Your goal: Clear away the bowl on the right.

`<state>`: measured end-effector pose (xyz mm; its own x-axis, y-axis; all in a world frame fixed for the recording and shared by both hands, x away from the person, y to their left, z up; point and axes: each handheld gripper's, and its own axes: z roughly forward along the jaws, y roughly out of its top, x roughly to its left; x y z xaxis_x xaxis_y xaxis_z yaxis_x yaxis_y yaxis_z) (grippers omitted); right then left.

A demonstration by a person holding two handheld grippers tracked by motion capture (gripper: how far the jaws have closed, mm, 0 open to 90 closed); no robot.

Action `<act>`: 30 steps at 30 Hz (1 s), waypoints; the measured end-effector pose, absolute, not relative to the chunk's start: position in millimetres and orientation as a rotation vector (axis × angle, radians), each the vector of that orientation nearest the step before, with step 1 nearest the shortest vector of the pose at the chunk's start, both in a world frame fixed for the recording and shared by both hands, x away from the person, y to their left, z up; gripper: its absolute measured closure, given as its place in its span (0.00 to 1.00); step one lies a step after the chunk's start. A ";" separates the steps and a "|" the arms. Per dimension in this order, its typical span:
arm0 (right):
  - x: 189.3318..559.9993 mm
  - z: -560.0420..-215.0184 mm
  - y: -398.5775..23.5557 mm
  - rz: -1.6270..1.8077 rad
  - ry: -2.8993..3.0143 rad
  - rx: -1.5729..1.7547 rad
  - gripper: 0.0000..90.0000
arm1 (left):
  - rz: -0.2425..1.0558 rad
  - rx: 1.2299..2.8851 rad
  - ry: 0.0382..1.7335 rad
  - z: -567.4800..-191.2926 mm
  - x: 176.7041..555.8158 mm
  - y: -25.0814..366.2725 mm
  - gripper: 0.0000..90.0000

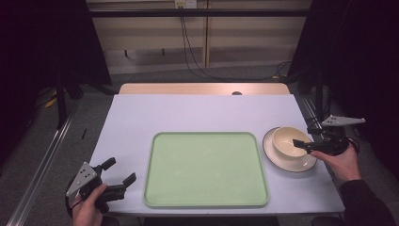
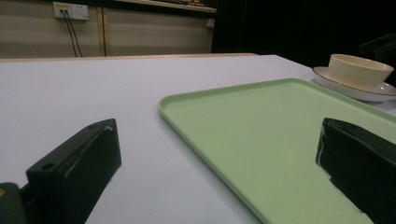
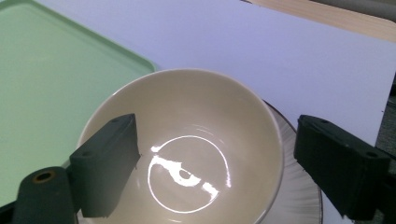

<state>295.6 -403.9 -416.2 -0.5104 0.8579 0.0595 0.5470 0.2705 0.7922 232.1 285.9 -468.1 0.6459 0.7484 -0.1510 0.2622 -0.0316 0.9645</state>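
A cream bowl [image 1: 286, 139] stands on a white plate [image 1: 271, 151] at the right of the table, beside an empty green tray [image 1: 207, 169]. My right gripper [image 1: 305, 136] is at the bowl's right side, open. In the right gripper view the bowl [image 3: 196, 107] sits under my right gripper [image 3: 219, 140]: one jaw hangs inside the bowl, the other outside over the plate [image 3: 299, 196], the rim between them untouched. My left gripper [image 1: 121, 170] is open near the table's front left corner, holding nothing. It points across the tray [image 2: 261, 130] toward the bowl [image 2: 359, 70].
The white table top [image 1: 188, 113] has bare room behind and left of the tray. A wooden strip [image 1: 202, 88] runs along its far edge. Cables [image 1: 188, 52] hang down the wall behind. The table's right edge lies close past the plate.
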 end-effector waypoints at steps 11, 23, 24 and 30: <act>325.0 -426.2 -403.5 0.942 2.307 1.365 0.32 | 0.480 1.594 0.857 -468.2 232.1 285.9 0.00; 332.6 -437.5 -408.6 0.806 2.371 1.491 0.62 | 0.480 1.603 0.855 -468.3 232.5 286.0 0.00; 332.7 -437.7 -408.3 0.797 2.368 1.505 0.65 | 0.478 1.598 0.857 -468.4 232.4 285.8 0.00; 334.0 -438.7 -410.8 0.787 2.368 1.547 0.73 | 0.476 1.595 0.857 -468.5 232.3 285.8 0.00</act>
<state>334.0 -410.8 -438.7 -0.4297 0.8957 0.1148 0.7861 0.3085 0.5356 232.3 285.8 -468.5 0.6442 0.7487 -0.1562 0.2632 -0.0253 0.9644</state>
